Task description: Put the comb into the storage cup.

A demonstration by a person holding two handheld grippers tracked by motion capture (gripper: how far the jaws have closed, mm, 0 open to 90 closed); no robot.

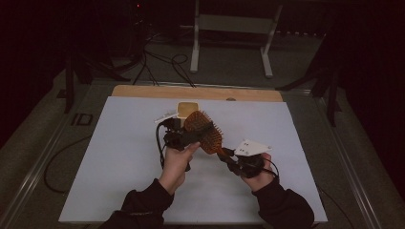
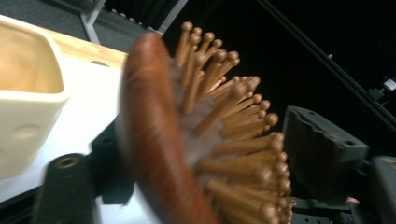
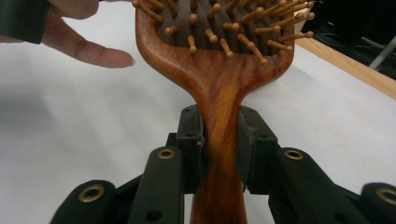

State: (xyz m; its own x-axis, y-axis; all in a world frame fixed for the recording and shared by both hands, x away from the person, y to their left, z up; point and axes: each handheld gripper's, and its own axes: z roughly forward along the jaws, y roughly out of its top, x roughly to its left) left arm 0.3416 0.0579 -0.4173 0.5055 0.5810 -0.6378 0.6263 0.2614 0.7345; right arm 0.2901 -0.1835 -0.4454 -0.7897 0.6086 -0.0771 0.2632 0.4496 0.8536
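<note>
- The right gripper (image 3: 219, 140) is clamped on the neck of a wooden hairbrush (image 3: 217, 70), one black jaw pressed to each side of the handle. In the high view that gripper (image 1: 228, 156) sits low and right of centre, with the brush (image 1: 204, 131) angling up and left from it, held off the table.
- The left gripper (image 1: 184, 136) is up at the brush head. Its own view has the brush (image 2: 187, 140) between the jaws, rounded back toward one and wooden pins toward the other, but it's blurry, so I can't tell whether it's actually pinching or just standing around it.
- The left hand (image 1: 177, 160) has a finger stretched out toward the brush; the right hand (image 1: 258, 174) is wrapped round its gripper. Dark sleeves on both.
- Just behind the brush sits a cream square container (image 1: 187, 109), open on top.
- Everything's over a white sheet (image 1: 119, 157) covering the table, with a strip of bare wood (image 1: 143, 91) along the far edge.
- The room is really dark: grey floor, black cables (image 1: 162, 64) snaking around, and a white metal frame (image 1: 196, 43) standing beyond the table.
</note>
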